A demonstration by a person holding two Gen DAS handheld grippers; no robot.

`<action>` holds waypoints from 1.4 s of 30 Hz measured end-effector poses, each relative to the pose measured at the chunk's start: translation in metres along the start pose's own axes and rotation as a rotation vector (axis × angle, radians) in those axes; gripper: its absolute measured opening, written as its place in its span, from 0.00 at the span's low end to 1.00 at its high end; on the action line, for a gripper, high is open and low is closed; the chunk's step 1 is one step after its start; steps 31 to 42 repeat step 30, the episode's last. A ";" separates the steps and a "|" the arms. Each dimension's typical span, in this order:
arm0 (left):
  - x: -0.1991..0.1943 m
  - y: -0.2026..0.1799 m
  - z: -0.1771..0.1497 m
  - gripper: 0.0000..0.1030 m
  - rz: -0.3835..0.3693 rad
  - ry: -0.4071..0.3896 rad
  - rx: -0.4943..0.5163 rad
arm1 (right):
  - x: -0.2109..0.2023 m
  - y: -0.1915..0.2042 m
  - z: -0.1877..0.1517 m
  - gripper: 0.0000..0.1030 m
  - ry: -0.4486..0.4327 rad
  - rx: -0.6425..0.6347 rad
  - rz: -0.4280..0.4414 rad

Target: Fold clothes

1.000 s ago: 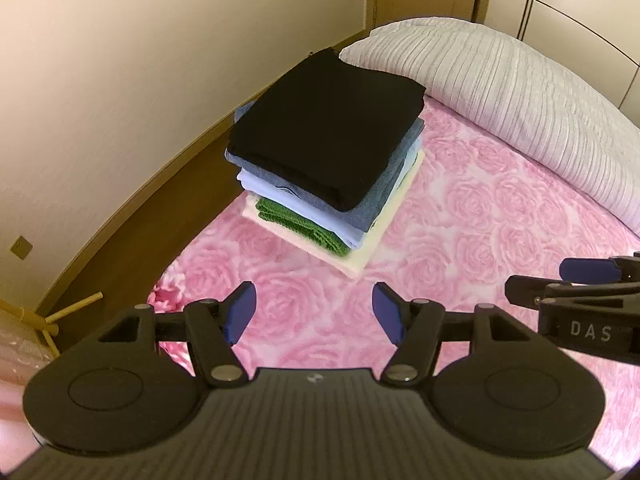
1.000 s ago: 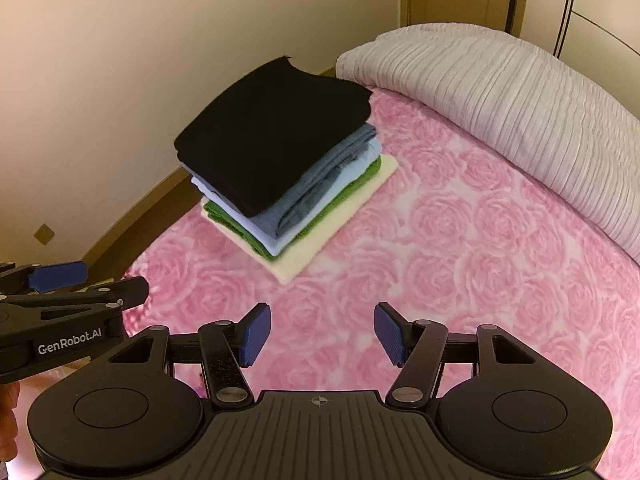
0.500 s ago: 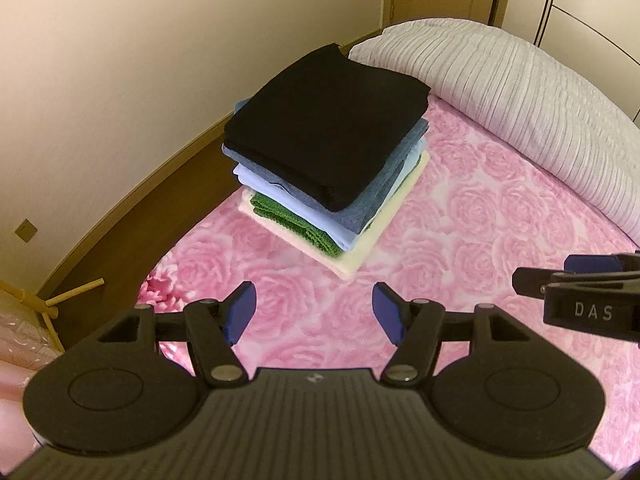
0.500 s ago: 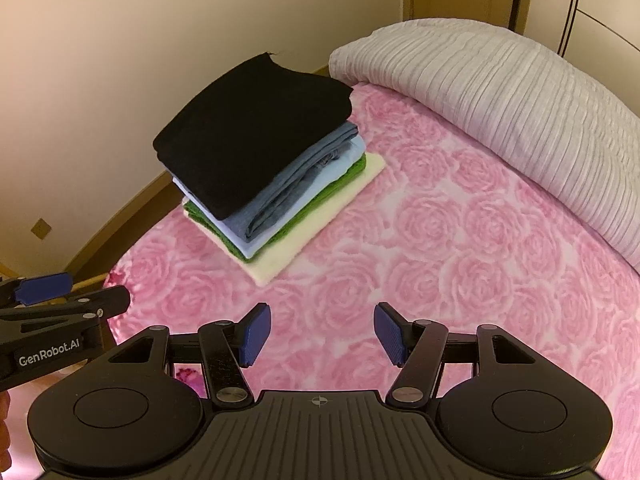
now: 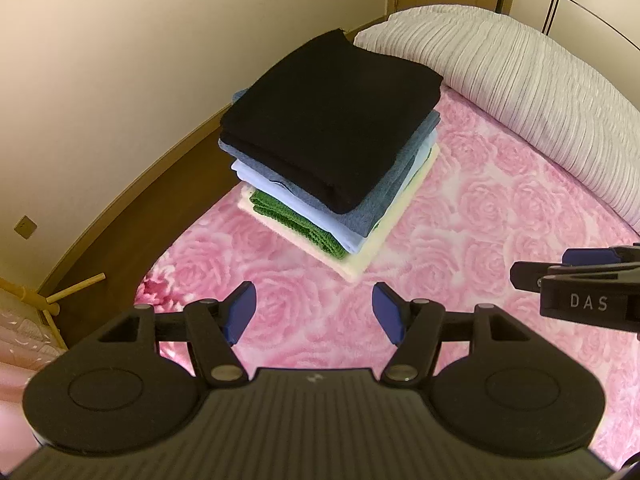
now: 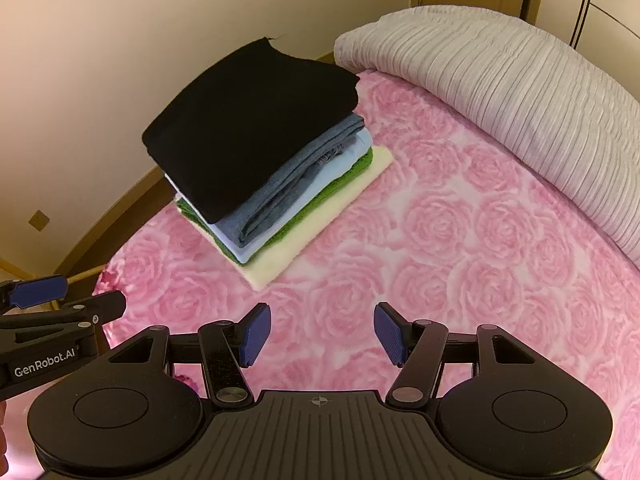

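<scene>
Blue-padded, the left gripper (image 5: 314, 312) and right gripper (image 6: 322, 334) hover empty, jaws apart, over the bed (image 6: 460, 240), whose far left corner carries the folded clothes stack (image 6: 256, 140); a nudge could topple it floorward.

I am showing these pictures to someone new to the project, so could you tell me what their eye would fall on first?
First, the neat stack of folded clothes, a black garment on top, sitting near the bed's edge by the wall. Around it spreads the pink rose-patterned blanket, with a pale ribbed pillow along its far side. In the foreground, the left gripper and right gripper are both open and empty, short of the stack.
</scene>
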State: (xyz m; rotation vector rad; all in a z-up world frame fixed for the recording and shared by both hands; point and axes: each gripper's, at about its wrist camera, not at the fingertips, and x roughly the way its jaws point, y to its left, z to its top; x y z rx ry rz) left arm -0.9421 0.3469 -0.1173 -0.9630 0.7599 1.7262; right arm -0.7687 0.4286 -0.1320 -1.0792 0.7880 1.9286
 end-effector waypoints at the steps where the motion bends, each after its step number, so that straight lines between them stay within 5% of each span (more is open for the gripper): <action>1: 0.003 -0.001 0.002 0.59 -0.001 0.003 0.001 | 0.002 -0.001 0.002 0.59 0.004 0.002 -0.001; 20: 0.043 -0.006 0.032 0.59 -0.004 0.031 0.022 | 0.036 -0.017 0.026 0.59 0.049 0.038 -0.014; 42: 0.040 -0.001 0.031 0.59 0.003 0.012 0.018 | 0.037 -0.014 0.026 0.59 0.045 0.039 -0.011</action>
